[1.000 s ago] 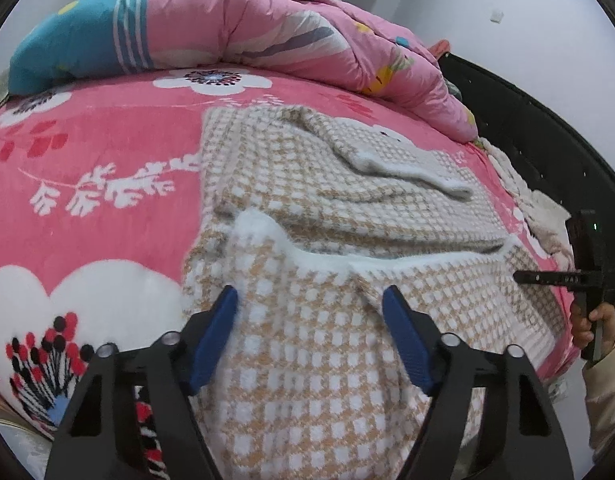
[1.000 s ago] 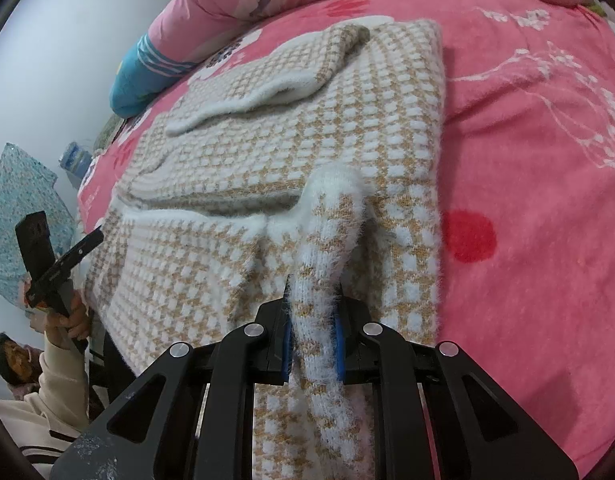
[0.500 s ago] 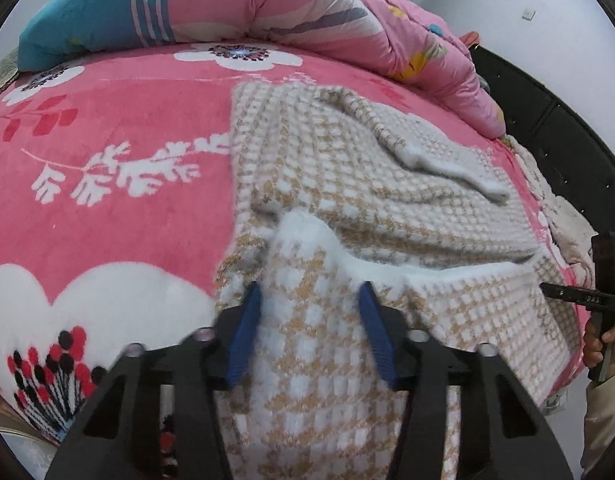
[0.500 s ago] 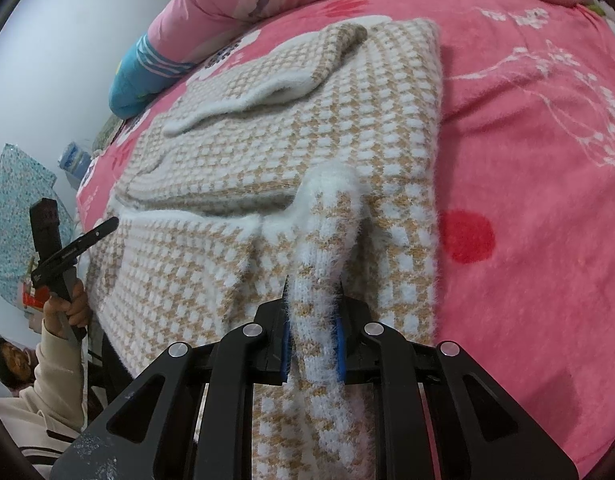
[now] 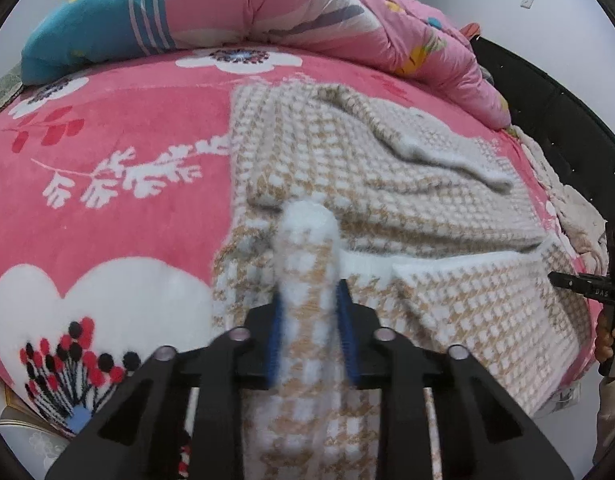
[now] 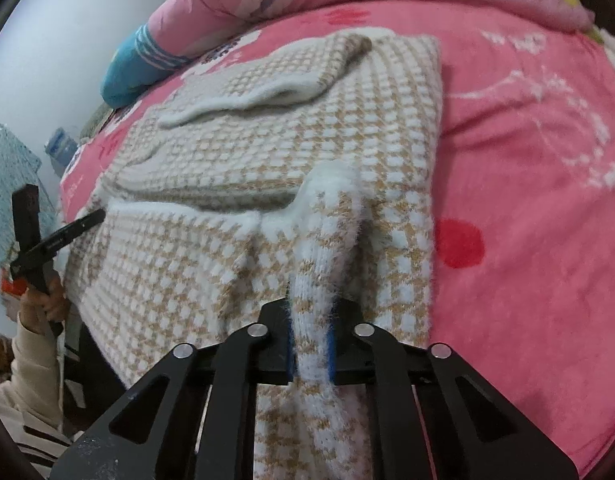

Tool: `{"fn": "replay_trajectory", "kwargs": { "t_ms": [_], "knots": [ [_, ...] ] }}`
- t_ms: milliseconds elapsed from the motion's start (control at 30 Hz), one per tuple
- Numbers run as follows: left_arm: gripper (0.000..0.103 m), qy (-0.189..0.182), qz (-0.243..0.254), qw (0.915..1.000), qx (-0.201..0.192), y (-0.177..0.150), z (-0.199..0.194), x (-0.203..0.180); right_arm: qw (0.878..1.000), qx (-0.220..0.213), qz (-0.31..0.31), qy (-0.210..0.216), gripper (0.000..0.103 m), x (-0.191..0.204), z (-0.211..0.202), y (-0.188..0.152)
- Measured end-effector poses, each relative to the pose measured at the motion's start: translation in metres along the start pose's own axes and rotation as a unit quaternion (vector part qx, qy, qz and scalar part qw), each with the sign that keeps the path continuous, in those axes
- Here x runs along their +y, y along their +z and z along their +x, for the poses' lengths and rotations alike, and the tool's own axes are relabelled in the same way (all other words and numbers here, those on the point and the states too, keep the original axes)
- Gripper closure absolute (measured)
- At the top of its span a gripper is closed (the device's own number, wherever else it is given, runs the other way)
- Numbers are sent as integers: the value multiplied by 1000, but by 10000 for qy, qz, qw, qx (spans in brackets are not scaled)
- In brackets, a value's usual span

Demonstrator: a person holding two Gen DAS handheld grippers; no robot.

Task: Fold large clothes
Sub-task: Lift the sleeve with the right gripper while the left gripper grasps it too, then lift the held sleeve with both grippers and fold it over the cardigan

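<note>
Lying on the pink blanket [image 5: 119, 184], the checked sweater [image 5: 347, 168] has its near edge bunched into two ridges — the left gripper [image 5: 311, 320] is closing on one, the right gripper [image 6: 310, 340] clamps the other.

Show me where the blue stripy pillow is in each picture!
Left wrist view: the blue striped pillow is at the top left, beyond the pink blanket.
Right wrist view: the same pillow sits upper left, at the far end of the checked sweater.
Shared landmark: the sweater's folded sleeve lies across the sweater in both.
</note>
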State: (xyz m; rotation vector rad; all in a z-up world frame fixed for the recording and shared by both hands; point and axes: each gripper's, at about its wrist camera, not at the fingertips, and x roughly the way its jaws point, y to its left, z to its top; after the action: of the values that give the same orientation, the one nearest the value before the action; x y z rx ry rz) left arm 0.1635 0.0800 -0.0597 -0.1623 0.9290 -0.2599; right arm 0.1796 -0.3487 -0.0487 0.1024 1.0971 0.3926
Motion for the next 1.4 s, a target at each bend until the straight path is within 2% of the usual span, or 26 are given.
{"fn": "replay_trajectory", "kwargs": {
  "t_ms": [100, 400, 733, 1000, 1200, 1400],
  "knots": [
    [89, 102, 166, 9997, -165, -2, -11, -7, 9998, -159, -62, -86, 96, 7, -10, -2],
    [91, 481, 670, 9932, -816, -10, -53, -32, 9966, -703, -291, -310, 97, 34, -54, -17],
    [92, 652, 785, 9834, -1499, -32, -110, -49, 9887, -1320, -498, -501, 97, 60, -100, -38],
    [92, 626, 808, 9783, -1800, -37, -135, -50, 9850, -1571, -448, -549, 97, 64, -104, -33],
    [93, 470, 855, 9761, -1943, -21, -143, -54, 9818, -1709, -525, -641, 98, 65, -112, -27],
    [93, 406, 1106, 9688, -2181, 26, -145, -62, 9773, -1968, -468, -627, 98, 56, -122, 3]
  ]
}}
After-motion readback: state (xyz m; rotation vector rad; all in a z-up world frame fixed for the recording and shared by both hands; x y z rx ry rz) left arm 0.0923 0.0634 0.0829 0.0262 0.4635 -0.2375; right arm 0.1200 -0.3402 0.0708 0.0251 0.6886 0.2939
